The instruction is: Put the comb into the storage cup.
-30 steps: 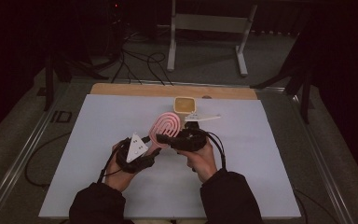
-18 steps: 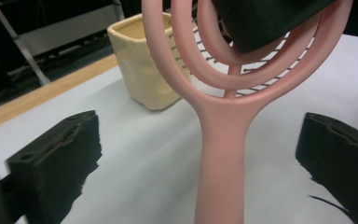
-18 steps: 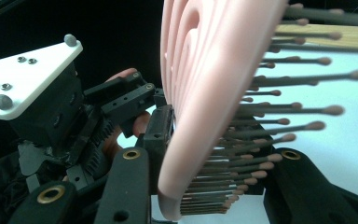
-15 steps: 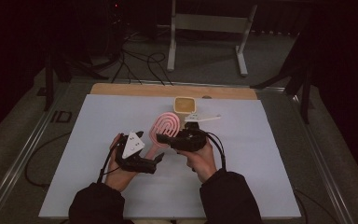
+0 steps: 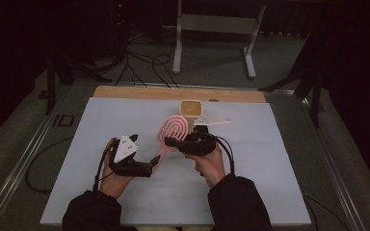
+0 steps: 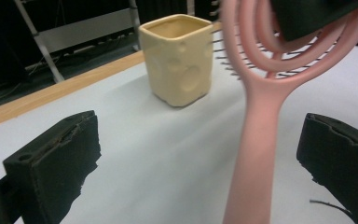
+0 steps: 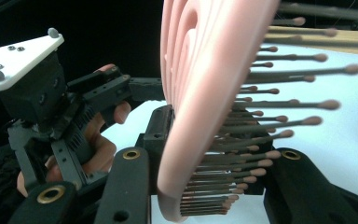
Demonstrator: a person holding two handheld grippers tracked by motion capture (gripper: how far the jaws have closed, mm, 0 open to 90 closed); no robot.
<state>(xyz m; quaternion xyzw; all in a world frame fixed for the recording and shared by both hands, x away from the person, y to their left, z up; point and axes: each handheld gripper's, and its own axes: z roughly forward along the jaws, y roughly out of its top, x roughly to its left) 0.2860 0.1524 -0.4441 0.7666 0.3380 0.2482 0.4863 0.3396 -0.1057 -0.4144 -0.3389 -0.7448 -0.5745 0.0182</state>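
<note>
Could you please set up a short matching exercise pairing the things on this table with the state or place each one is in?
Things:
1. pink hairbrush
2. yellow cup
3. left tongs
4. right tongs

States:
A. open, jaws either side of the handle without pressing it
B. standing upright near the table's far edge
C. shut on the brush head
D. held up off the table, bristles pointing sideways

Pairs: 1-D, 2-B, 3-A, 4-C
</note>
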